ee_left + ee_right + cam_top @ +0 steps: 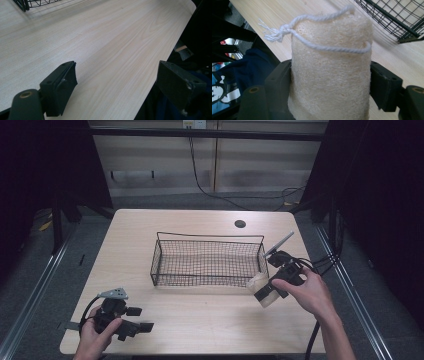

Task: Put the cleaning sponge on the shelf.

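A cream loofah sponge (332, 67) with a white string loop (312, 32) is clamped between the jaws of my right gripper (330, 85). In the high view the loofah (259, 283) and right gripper (265, 291) hover just outside the right front corner of the black wire basket (207, 261). My left gripper (146, 326) rests low near the table's front left edge, jaws wide apart. Between the left gripper's jaws (116, 82) lies bare wood.
The wire basket stands mid-table with nothing inside. A dark round hole (240, 224) sits in the light wooden table (200, 315) behind it. Black curtains flank both sides. Cables (325, 262) trail off the right edge.
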Demonstrator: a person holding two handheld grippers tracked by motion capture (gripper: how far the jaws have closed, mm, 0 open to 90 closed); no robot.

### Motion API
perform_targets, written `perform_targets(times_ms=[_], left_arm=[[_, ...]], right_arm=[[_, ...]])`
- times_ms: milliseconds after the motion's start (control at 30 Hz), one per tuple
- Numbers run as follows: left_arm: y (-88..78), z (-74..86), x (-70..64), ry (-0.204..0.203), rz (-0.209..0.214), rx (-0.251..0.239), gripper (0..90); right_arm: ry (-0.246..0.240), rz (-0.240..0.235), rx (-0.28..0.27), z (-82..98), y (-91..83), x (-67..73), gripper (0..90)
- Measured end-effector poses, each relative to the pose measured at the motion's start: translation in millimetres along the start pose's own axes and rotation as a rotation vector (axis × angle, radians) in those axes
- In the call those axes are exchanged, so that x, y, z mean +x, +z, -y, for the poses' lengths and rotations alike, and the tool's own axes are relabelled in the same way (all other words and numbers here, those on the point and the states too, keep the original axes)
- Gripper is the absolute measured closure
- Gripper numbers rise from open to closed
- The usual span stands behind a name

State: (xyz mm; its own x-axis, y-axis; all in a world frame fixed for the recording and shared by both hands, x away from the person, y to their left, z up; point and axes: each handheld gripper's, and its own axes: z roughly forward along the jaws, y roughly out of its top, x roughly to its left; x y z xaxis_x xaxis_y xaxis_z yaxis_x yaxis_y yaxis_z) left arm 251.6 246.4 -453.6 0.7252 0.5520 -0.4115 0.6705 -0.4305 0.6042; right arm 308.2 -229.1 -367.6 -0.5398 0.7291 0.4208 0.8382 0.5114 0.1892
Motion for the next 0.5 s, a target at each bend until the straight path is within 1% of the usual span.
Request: perform_targets(times_ms=[100, 133, 300, 333, 400, 467, 500], left_arm=[[0.1, 0.0, 0.0, 0.001, -0.004, 0.000, 16.3], [0.2, -0.1, 0.0, -0.003, 0.001, 0.000, 16.3], [-0.4, -0.1, 0.4, -0.001, 0.001, 0.001, 16.3], [-0.2, -0.1, 0.2, -0.004, 0.000, -0.001, 16.3], [-0.1, 0.0, 0.2, -0.001, 0.001, 0.001, 16.4], [0.1, 0.0, -0.1, 0.000, -0.001, 0.001, 16.3], [0.0, 0.0, -0.1, 0.002, -0.001, 0.000, 16.3]], right_arm=[[0.000, -0.001, 0.007, -4.2, -1.5, 0.0, 26.8], [0.003, -0.003, 0.011, -6.1, -1.9, 0.1, 26.8], [0.003, -0.002, 0.003, -14.3, -5.5, -0.7, 26.8], [-0.005, -0.002, 0.003, -15.6, -6.2, -1.0, 26.8], [0.001, -0.001, 0.005, -17.2, -7.4, -0.3, 26.8], [-0.006, -0.004, -0.005, -19.8, -9.1, 0.4, 26.8], [-0.002, -0.018, -0.009, -22.3, -10.2, 1.0, 26.8]])
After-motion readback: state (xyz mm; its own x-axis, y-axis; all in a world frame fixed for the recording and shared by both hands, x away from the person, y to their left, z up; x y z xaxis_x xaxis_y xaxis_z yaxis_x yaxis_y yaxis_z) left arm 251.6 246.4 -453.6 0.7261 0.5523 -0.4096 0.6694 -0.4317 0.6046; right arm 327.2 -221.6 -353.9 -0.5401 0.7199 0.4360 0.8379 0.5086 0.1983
